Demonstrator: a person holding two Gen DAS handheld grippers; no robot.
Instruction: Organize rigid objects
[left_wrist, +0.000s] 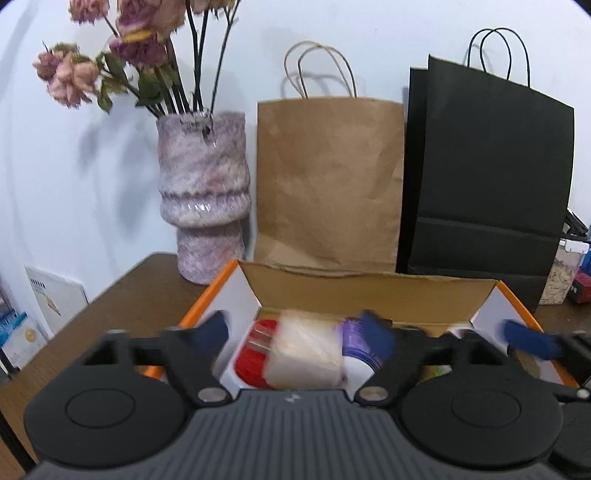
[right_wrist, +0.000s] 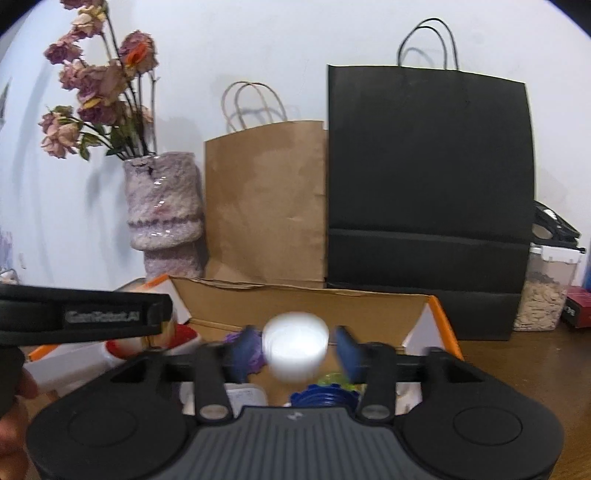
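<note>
While both grippers gape over the box (left_wrist: 369, 291), only the right gripper (right_wrist: 295, 349) – not the left gripper (left_wrist: 295, 332) – frames a white cap (right_wrist: 295, 345).

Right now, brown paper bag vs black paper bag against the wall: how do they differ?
Colour: the brown paper bag is kraft tan; the black paper bag is matte black.
Size: the black paper bag stands taller and wider than the brown paper bag.
Handles: the brown one's are tan cord, the black one's black.
Shared: both stand upright behind the open cardboard box, handles up.
</note>
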